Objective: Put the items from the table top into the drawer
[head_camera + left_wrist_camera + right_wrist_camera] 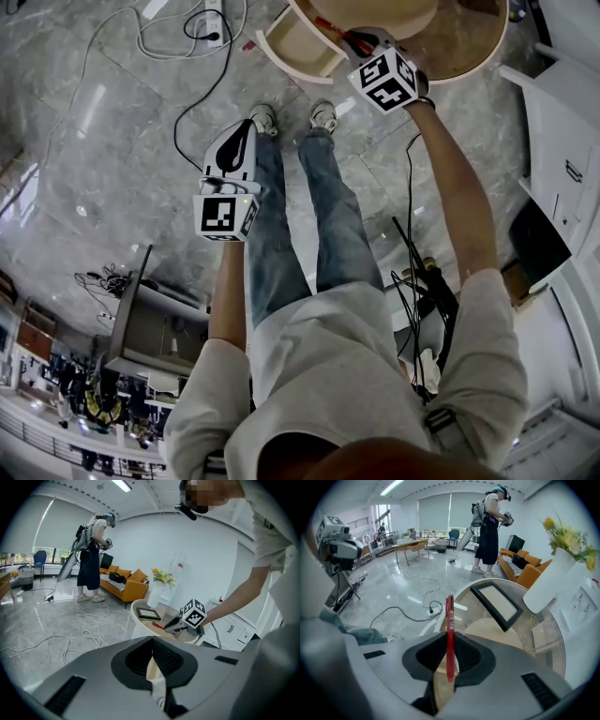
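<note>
My right gripper (pixel 364 41) is shut on a red pen (pixel 450 625), which sticks up from the jaws. It hangs over the edge of the round glass-topped table (pixel 469 52), right by the open cream drawer (pixel 292 45). A black picture frame (pixel 497 603) and a white vase with yellow flowers (pixel 551 576) stand on the table. My left gripper (pixel 242 136) is lower, over the floor near the person's shoes, shut on nothing. From the left gripper view I see the right gripper (pixel 182 623), the pen (pixel 158 626) and the frame (pixel 150 614).
Cables (pixel 187 66) and a power strip (pixel 214 21) lie on the marble floor. White cabinets (pixel 562 159) stand to the right. Another person (pixel 91 559) stands by an orange sofa (pixel 125 581). A camera on a tripod (pixel 340 550) is at the left.
</note>
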Motion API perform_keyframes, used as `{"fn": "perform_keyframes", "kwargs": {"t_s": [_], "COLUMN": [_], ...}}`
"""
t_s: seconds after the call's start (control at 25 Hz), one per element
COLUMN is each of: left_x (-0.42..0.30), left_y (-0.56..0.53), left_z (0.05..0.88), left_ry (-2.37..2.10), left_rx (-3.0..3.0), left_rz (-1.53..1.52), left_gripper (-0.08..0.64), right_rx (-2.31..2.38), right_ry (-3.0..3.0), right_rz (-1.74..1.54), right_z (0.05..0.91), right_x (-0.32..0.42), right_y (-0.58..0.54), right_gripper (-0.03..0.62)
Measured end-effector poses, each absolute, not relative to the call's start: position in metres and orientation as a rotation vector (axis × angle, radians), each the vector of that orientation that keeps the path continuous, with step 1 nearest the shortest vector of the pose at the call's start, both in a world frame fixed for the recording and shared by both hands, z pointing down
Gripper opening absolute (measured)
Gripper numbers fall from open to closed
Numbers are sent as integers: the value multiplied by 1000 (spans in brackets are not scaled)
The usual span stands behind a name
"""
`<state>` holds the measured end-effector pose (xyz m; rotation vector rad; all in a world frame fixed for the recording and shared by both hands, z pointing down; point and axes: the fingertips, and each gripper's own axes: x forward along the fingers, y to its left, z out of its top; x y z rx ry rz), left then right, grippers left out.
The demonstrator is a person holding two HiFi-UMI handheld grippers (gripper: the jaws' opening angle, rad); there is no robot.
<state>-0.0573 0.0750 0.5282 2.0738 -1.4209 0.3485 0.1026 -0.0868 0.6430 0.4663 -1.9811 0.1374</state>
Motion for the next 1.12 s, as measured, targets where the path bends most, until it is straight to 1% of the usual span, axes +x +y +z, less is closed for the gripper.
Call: {"fn": "perform_keyframes", "kwargs": {"t_s": [0.32, 0.44, 0.56, 0.8, 1.12], "left_x": [-110, -131, -148, -166, -160], "left_y": [85, 91, 98, 99, 88], "left_z": [530, 533, 536, 555, 594], "left_ry": [-1501, -1530, -1545, -1536, -1491], "left_rx": [2015, 1987, 1960, 1926, 1912], "left_rz": [324, 317, 316, 328, 331], "left_gripper": [15, 15, 15, 15, 15], "right_rx": [386, 344, 309, 293, 388], "right_ry": [-2198, -2235, -2237, -2182, -1997], "right_rz": [128, 132, 148, 220, 363], "right_z": [611, 611, 619, 663, 769], "right_x": [-39, -77, -100, -103, -38], "right_y": [-57, -43, -28, -12, -7], "right_gripper": [67, 67, 67, 67, 67]}}
